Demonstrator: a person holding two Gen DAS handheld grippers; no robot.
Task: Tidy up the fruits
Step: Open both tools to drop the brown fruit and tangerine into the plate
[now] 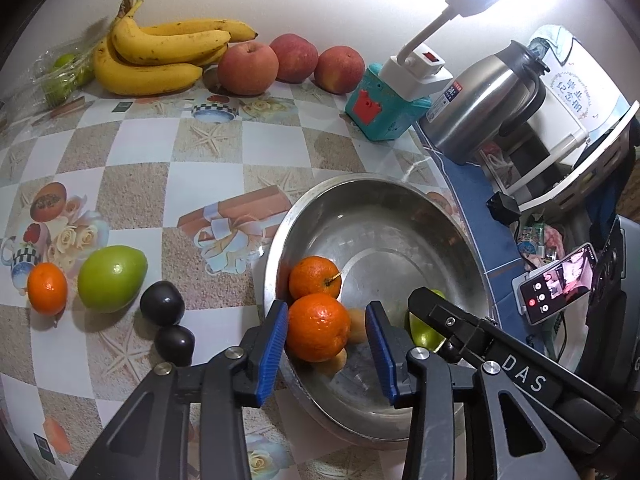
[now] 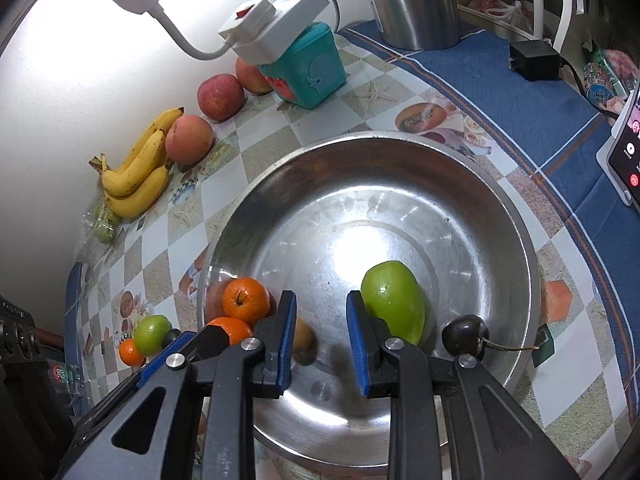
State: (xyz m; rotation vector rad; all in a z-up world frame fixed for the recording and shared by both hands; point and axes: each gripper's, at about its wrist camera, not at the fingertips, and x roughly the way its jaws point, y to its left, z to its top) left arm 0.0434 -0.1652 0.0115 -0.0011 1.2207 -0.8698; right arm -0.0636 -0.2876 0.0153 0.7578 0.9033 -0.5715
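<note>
A steel bowl [image 1: 400,200] [image 2: 500,200] holds two oranges [image 1: 315,277] [image 2: 246,297], a green fruit [image 2: 394,300], a dark cherry [image 2: 464,336] and a small brown fruit [image 2: 302,336]. My left gripper [image 1: 328,340] is open over the bowl's near rim, its blue pads either side of an orange [image 1: 318,328] without squeezing it. My right gripper [image 2: 322,336] is open and empty above the bowl floor; the green fruit lies just right of its right finger. On the table left of the bowl lie an orange [image 1: 47,289], a green fruit [image 1: 112,278] and two dark plums [image 1: 162,303].
Bananas [image 1: 160,52], three apples [image 1: 248,68] and bagged green fruit [image 1: 60,76] line the back wall. A teal box [image 1: 384,112] with a white lamp plug, a steel kettle [image 1: 480,100] and a phone [image 1: 556,288] stand to the right.
</note>
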